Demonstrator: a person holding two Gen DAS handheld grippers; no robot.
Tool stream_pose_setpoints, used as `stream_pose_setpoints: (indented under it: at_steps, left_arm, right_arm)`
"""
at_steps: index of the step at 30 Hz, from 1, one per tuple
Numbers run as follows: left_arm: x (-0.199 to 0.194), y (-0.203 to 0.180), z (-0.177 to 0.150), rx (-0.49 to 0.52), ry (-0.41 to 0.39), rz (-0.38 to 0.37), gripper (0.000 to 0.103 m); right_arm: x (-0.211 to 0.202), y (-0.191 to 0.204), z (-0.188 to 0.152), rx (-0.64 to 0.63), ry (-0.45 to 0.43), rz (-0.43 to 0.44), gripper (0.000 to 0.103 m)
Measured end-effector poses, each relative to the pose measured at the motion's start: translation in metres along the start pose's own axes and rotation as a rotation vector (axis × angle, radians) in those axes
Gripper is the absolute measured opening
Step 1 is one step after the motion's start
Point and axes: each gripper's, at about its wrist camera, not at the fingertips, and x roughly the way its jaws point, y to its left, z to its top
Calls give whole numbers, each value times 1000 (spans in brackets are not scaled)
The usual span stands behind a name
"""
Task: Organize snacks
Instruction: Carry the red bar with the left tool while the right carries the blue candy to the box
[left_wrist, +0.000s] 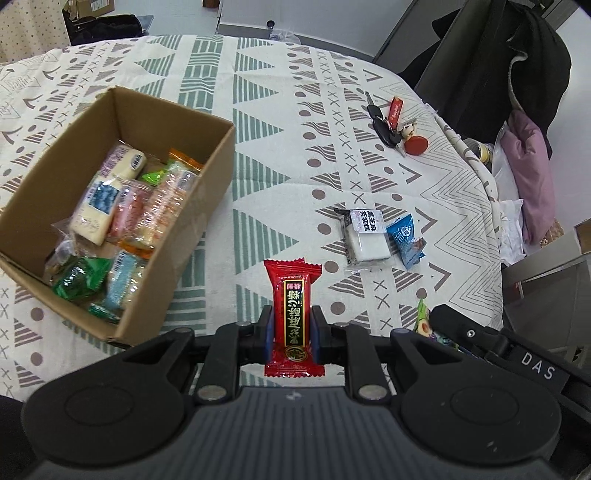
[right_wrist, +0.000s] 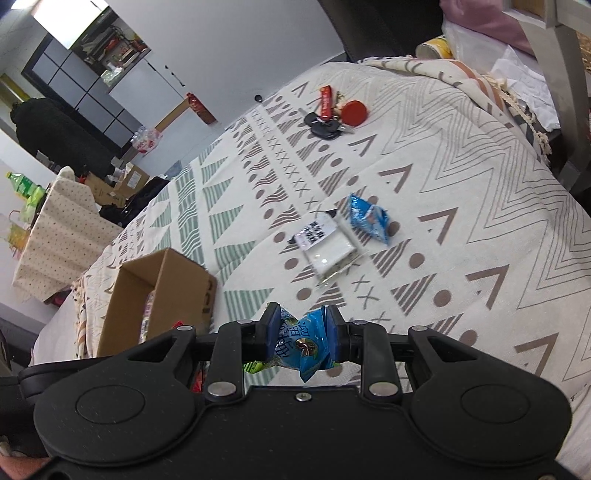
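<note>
Your left gripper (left_wrist: 293, 326) is pinching a red candy bar (left_wrist: 294, 314) upright between its pads, raised above the patterned tablecloth (left_wrist: 258, 155). At ten o'clock from it sits the open cardboard box (left_wrist: 177, 206), already loaded with wrapped snacks: a pale bar with a blue label, pink and orange packets, green ones in the near corner. Your right gripper (right_wrist: 300, 334) is clamped on a crumpled blue snack packet (right_wrist: 306, 343). At one o'clock from your left tool, a white snack in clear wrap (left_wrist: 364, 236) and a second blue packet (left_wrist: 405, 238) lie touching on the cloth. Farther out at one o'clock rests a bunch of keys (left_wrist: 393, 123).
</note>
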Motion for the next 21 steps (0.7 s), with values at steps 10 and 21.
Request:
stream_pose_setpoints:
  at_steps: [10,21]
  left_arm:
    - [-23,27,6,-9,-27,1,18]
    - [-38,60,20,-30,-54,-7,18]
  right_arm:
    - [0,33,-8,-38,-3,18,26]
    - [10,70,-16,-76,12,41,26]
